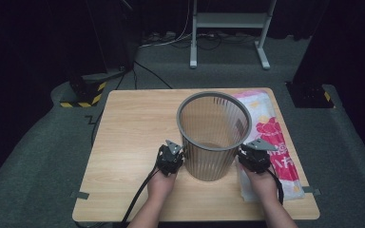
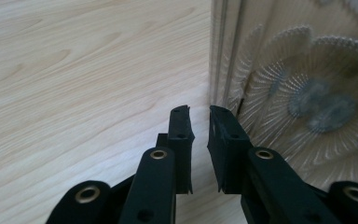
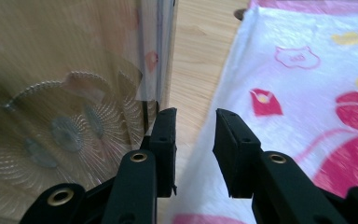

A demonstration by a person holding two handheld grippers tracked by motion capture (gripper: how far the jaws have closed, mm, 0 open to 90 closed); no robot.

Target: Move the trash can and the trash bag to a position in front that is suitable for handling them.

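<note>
The ribbed wastebasket (image 1: pixel 213 137) stands upright on the table (image 1: pixel 133 137), its far right side beside a pink-printed plastic bag (image 1: pixel 272 137). The left gripper (image 2: pixel 199 122) and right gripper (image 3: pixel 196 126) flank its base, seemingly to steady or shift it. Both sets of fingers are released, grasping nothing. Bare tabletop lies leftward.
</note>
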